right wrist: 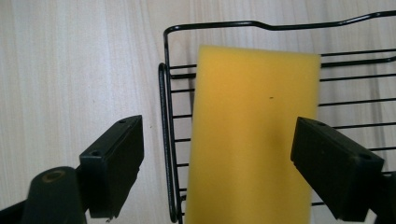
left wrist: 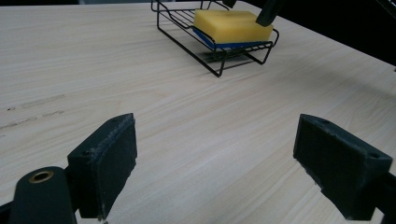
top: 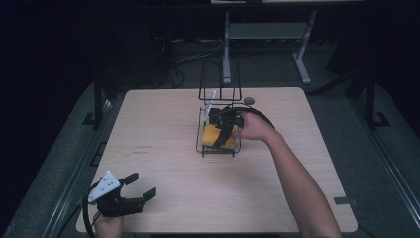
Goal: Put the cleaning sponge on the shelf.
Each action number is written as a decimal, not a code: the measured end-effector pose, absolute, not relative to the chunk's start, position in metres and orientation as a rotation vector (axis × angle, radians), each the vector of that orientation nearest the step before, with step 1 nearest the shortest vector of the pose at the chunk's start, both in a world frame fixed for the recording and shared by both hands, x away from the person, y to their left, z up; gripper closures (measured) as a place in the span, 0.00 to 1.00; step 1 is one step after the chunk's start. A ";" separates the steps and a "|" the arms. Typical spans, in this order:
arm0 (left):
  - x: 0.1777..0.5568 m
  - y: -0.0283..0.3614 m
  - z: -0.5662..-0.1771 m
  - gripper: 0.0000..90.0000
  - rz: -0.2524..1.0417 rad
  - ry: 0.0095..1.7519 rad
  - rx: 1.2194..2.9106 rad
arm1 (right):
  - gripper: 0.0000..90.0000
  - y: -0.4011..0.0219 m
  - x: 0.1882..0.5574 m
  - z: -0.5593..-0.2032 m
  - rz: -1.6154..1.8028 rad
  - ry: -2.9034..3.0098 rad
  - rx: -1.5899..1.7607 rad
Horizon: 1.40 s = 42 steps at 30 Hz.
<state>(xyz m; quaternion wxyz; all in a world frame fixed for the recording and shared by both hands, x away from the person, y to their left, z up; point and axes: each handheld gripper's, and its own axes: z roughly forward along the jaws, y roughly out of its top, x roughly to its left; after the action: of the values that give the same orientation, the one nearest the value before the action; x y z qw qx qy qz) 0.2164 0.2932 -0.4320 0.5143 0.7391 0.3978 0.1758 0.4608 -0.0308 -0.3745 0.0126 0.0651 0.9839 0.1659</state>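
A yellow sponge (top: 214, 135) with a blue underside lies flat in a black wire rack (top: 200, 145) at the table's middle. My right gripper (top: 224, 133) hovers just above it, open, its jaws pointing down over the sponge (right wrist: 252, 135) and the rack's rim (right wrist: 164, 140); nothing is between its fingers. My left gripper (top: 139, 184) rests near the front left corner of the table, open and empty, facing the rack (left wrist: 219, 65) and sponge (left wrist: 231, 25) from a distance.
The rack's tall wire back (top: 219, 79) rises behind the sponge, with a thin white stick (top: 210, 101) leaning in it. A small round disc (top: 248, 100) lies by the far edge. Light wooden tabletop (top: 168, 163) spreads around; dark floor and desk legs (top: 227, 44) lie beyond.
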 end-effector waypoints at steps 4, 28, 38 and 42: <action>0.217 0.293 -0.432 0.14 0.419 0.959 1.774 | 0.19 -0.031 0.458 -0.374 0.517 3.071 0.204; 0.217 0.291 -0.432 0.14 0.423 0.955 1.778 | 0.17 -0.034 0.431 -0.375 0.553 3.073 0.172; 0.216 0.292 -0.432 0.14 0.426 0.955 1.773 | 0.17 -0.032 0.419 -0.372 0.540 3.074 0.150; 0.215 0.291 -0.432 0.14 0.424 0.953 1.777 | 0.17 -0.033 0.417 -0.376 0.560 3.081 0.161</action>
<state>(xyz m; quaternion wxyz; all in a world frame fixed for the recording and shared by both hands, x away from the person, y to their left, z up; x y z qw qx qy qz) 0.2154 0.2907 -0.4321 0.5144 0.7395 0.3966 0.1766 0.4170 -0.0330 -0.3762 0.0028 0.0513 0.9826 0.1787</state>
